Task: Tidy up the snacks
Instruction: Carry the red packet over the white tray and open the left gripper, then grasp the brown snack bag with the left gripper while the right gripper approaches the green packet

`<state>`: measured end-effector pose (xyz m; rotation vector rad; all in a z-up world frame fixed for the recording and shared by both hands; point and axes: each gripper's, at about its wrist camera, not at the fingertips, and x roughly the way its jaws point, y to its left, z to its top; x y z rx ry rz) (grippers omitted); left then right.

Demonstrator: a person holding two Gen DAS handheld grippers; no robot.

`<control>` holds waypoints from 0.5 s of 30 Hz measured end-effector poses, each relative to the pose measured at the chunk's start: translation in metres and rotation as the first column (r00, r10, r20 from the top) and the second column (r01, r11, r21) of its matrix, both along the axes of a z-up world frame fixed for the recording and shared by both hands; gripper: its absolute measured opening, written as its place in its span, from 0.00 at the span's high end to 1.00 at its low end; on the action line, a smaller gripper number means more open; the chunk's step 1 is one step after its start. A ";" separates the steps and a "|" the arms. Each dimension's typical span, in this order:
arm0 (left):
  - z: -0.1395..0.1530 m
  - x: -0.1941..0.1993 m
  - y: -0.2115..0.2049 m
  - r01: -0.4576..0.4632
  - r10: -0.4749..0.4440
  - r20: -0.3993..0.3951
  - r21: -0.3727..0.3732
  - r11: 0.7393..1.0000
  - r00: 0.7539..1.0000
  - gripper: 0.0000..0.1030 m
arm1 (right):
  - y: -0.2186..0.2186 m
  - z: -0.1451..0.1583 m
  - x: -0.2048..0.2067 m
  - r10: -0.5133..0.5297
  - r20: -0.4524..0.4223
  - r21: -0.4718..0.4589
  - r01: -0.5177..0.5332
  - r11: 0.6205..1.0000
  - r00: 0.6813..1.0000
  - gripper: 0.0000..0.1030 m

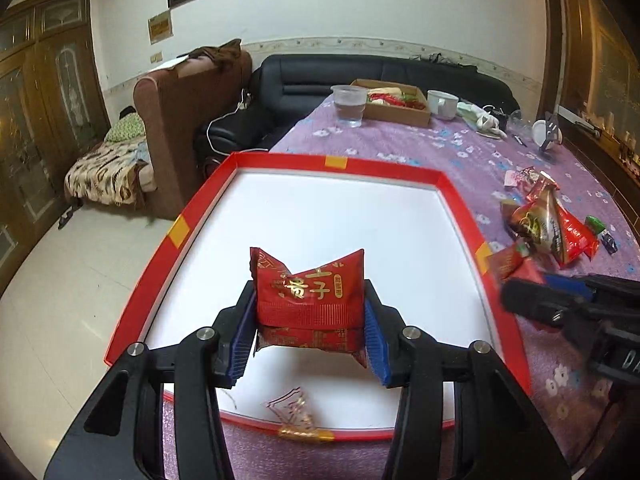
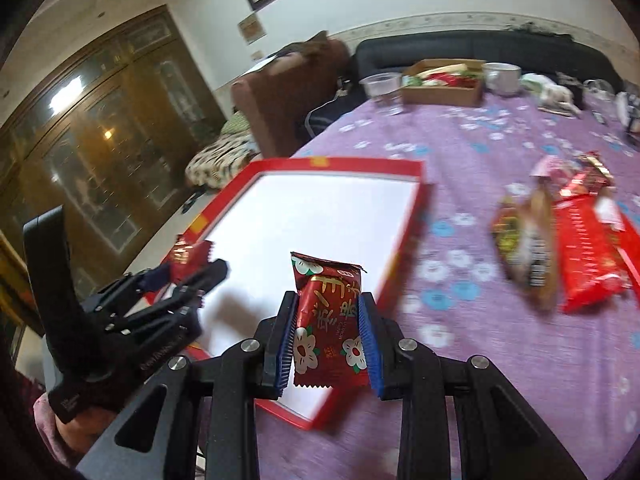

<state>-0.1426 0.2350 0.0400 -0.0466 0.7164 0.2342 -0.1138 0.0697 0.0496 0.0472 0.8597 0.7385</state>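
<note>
Blue pads [image 1: 240, 332] of my left gripper [image 1: 310, 320] pinch a red gold-lettered packet [image 1: 310, 292] at a narrow gap, above the white floor of the red-rimmed tray [image 1: 276, 159]. My right gripper [image 2: 330, 344], narrower, clamps a dark red flowered packet [image 2: 328, 320] over the tray's near corner [image 2: 320, 416]. More snacks [image 2: 568, 240] lie loose on the purple flowered cloth [image 2: 460, 380], well right of the tray. Beyond: cup [image 1: 349, 105], cardboard box [image 1: 396, 112], black sofa [image 1: 320, 72]. Tray's left rim overhangs the table edge; floor below.

Home living room, black leather sofa [image 1: 384, 76], brown armchair [image 1: 180, 120], wooden glass-door cabinet [image 2: 100, 128], floral-clothed table [image 1: 440, 152]
</note>
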 end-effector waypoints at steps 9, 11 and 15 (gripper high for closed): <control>-0.005 0.002 0.016 -0.025 0.025 -0.010 -0.027 0.999 1.000 0.42 | 0.030 -0.004 0.010 0.056 -0.040 0.081 -0.052 0.995 0.998 0.60; -0.003 0.000 0.020 -0.034 0.034 -0.003 -0.025 0.999 0.999 0.37 | 0.021 0.002 0.012 0.034 -0.025 0.125 -0.030 0.992 0.999 0.53; 0.002 -0.004 0.027 -0.032 0.032 0.023 -0.025 0.999 0.999 0.26 | -0.007 0.008 0.017 -0.031 -0.009 0.151 0.032 0.988 0.999 0.48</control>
